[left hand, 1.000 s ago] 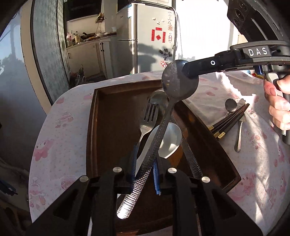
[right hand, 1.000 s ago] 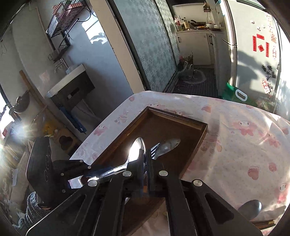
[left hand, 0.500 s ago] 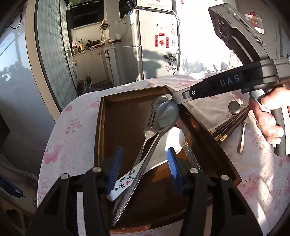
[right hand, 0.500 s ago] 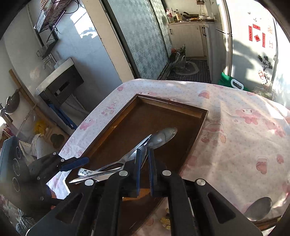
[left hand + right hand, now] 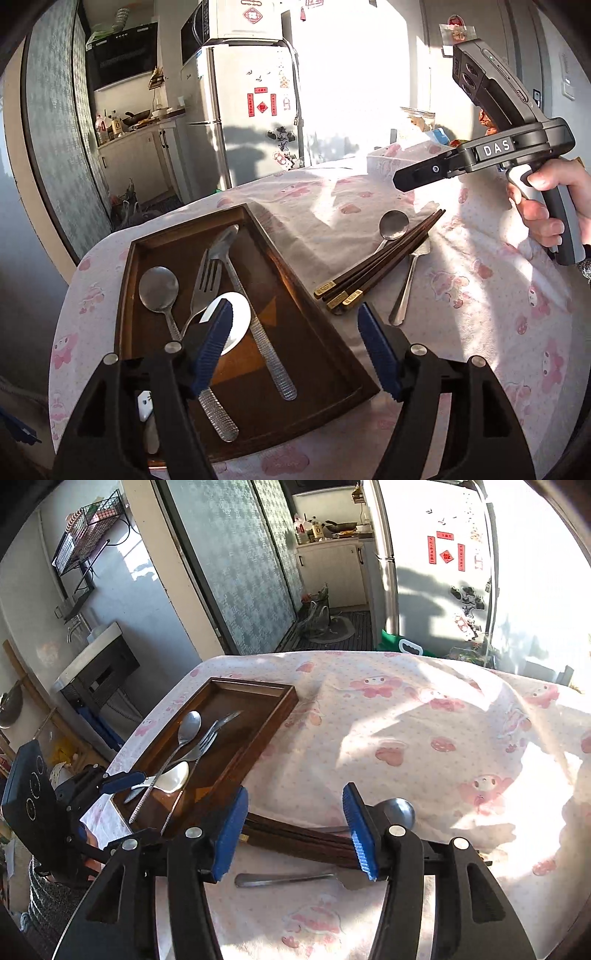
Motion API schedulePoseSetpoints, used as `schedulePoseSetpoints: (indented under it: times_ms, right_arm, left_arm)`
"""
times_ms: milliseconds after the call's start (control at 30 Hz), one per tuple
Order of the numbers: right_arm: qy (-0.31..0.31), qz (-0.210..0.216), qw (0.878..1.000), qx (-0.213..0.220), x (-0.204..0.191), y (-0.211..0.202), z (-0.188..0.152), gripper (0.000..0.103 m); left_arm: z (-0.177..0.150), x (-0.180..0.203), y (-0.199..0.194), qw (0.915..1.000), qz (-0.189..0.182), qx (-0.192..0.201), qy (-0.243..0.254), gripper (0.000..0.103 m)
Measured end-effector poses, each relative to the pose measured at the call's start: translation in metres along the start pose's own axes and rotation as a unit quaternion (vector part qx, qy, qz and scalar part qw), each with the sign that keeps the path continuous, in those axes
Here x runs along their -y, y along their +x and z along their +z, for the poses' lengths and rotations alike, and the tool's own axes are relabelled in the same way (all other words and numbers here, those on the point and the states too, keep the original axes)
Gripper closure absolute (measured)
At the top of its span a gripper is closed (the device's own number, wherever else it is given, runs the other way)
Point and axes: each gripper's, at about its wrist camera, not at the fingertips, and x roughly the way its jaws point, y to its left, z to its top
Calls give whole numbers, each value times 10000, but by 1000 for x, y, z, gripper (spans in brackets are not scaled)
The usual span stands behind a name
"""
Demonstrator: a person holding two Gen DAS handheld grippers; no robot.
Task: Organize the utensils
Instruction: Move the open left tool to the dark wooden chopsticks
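Left wrist view: left gripper (image 5: 295, 341) over the near end of the wooden tray (image 5: 328, 354), jaws just been opening, now wide, nothing between them; inside the tray lie a round spoon (image 5: 159, 288), a fork (image 5: 207, 275), a long-handled spoon (image 5: 255, 325) and a white ceramic spoon (image 5: 236, 325); right of the tray on the pink cloth (image 5: 480, 314): chopsticks (image 5: 380, 264) crossing over a small spoon (image 5: 394, 224) and another metal utensil (image 5: 406, 286); right gripper (image 5: 293, 825) in a hand (image 5: 550, 206), jaws just been opening, moderately wide, empty, above those chopsticks beside the tray.
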Motion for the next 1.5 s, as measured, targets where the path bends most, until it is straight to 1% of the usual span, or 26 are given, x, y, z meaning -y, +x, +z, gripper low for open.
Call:
schedulePoseSetpoints:
  times_ms: [67, 133, 233, 367, 533, 633, 733, 833, 900, 933, 1067, 1100, 1200, 1300, 1333, 1400, 1500]
  right_arm:
    - [216, 14, 9997, 75, 23, -11, -12, 47]
    - [414, 17, 9991, 108, 43, -18, -25, 47]
    - [691, 45, 9976, 70, 67, -18, -36, 47]
    - [913, -7, 9957, 129, 89, -20, -39, 47]
    - [1156, -80, 9931, 166, 108, -22, -43, 47]
    - [1212, -57, 9925, 160, 110, -21, -46, 47]
    - [1144, -7, 9934, 129, 107, -19, -48, 47]
    - [1099, 79, 9938, 132, 103, -17, -47, 47]
    - [1064, 96, 9942, 141, 100, -18, -47, 47]
    - [1057, 93, 9942, 152, 100, -18, -47, 47]
    - [1109, 102, 9936, 176, 102, -19, -48, 47]
    - [1127, 105, 9934, 171, 104, -18, -48, 47]
    - [1142, 110, 9933, 137, 104, -15, -49, 47]
    - [1133, 126, 9934, 115, 104, -14, -49, 47]
    - [1126, 132, 9935, 120, 103, -14, -49, 47]
    - [1112, 122, 9936, 132, 103, -15, -49, 47]
    - [1119, 117, 9935, 150, 103, -16, -48, 47]
  left_arm:
    - [4, 22, 7, 9994, -285, -102, 142, 30]
    - [6, 47, 18, 9981, -439, -221, 381, 30]
    - [9, 79, 37, 9956, -481, -407, 689, 30]
    - [15, 97, 54, 9943, -537, -512, 764, 30]
    - [23, 96, 68, 9929, -354, -611, 960, 30]
    - [26, 83, 78, 9918, -286, -772, 978, 30]
    - [28, 69, 85, 9922, -105, -824, 932, 35]
    - [37, 52, 92, 9940, 25, -844, 691, 39]
    - [41, 47, 101, 9925, 71, -1003, 689, 43]
    - [42, 48, 105, 9911, 88, -1101, 748, 44]
    - [44, 49, 113, 9874, -288, -1360, 754, 43]
    - [42, 52, 115, 9854, -402, -1445, 801, 39]
    - [41, 58, 115, 9851, -386, -1418, 896, 40]
    - [40, 61, 113, 9851, -493, -1403, 865, 52]
    - [40, 64, 111, 9850, -498, -1403, 877, 62]
    - [39, 70, 108, 9837, -496, -1465, 919, 67]
    - [34, 84, 99, 9824, -471, -1472, 1053, 66]
